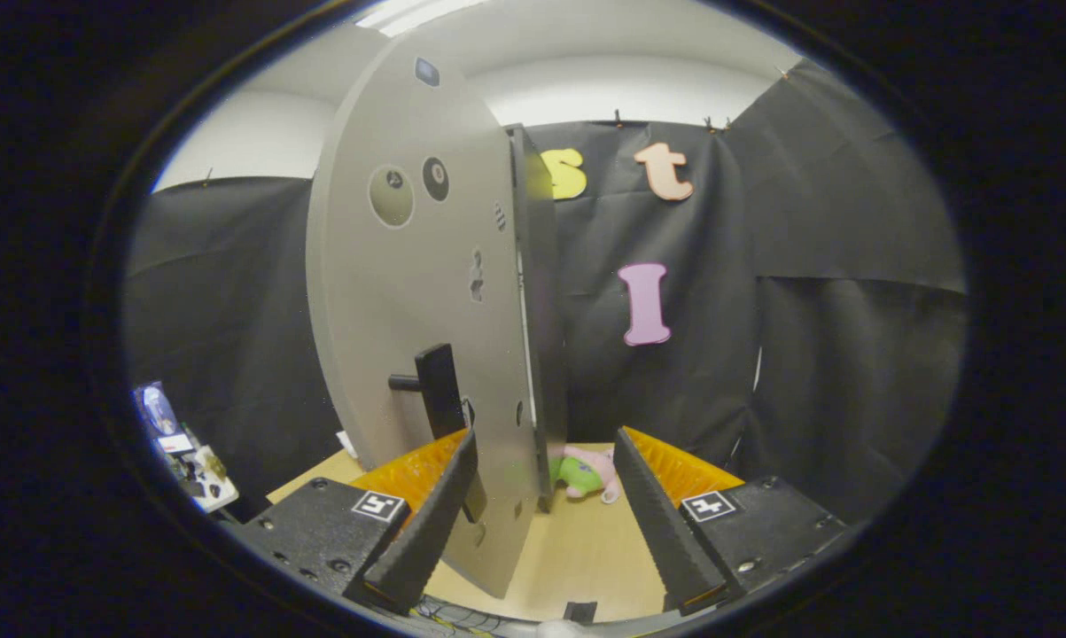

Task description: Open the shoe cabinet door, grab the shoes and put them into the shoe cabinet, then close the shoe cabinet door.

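The gripper (541, 523) is open – its two fingers stand wide apart and press on nothing – and the grey cabinet door (417, 292), with its dark handle (435, 390), stands edge-on between them near the left finger, while a pink-and-green shoe (586, 474) lies beyond on the wooden table (586, 558).

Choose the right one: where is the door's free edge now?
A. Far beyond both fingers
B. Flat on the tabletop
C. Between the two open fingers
C: the grey door stands upright, its edge in the gap of the open gripper; no finger presses it.
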Available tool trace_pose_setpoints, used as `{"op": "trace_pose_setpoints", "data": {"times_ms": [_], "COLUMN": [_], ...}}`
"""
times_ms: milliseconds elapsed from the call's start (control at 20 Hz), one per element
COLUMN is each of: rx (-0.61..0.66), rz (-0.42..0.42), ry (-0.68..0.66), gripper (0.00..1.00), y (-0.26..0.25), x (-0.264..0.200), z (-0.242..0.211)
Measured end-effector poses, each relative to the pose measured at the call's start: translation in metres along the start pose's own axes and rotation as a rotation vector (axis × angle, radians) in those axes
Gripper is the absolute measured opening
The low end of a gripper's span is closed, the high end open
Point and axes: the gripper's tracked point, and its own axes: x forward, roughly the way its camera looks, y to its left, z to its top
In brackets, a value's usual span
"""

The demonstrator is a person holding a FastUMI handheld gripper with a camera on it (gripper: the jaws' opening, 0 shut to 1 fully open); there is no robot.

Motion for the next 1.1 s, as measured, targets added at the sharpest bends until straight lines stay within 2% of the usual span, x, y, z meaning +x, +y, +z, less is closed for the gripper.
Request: {"op": "trace_pose_setpoints", "data": {"times_ms": [150, 400, 650, 800, 1100], "rx": [0.009, -0.033, 0.041, 0.067, 0.005], "rz": [0.071, 0.043, 0.039, 0.024, -0.003], "ry": [-0.008, -0.03, -0.027, -0.02, -0.034], "gripper": [0.98, 0.96, 0.97, 0.97, 0.97], "y": [0.005, 0.017, 0.047, 0.073, 0.142], "x": [0.001, 0.0, 0.006, 0.012, 0.038], "z": [0.002, 0.004, -0.002, -0.004, -0.003]}}
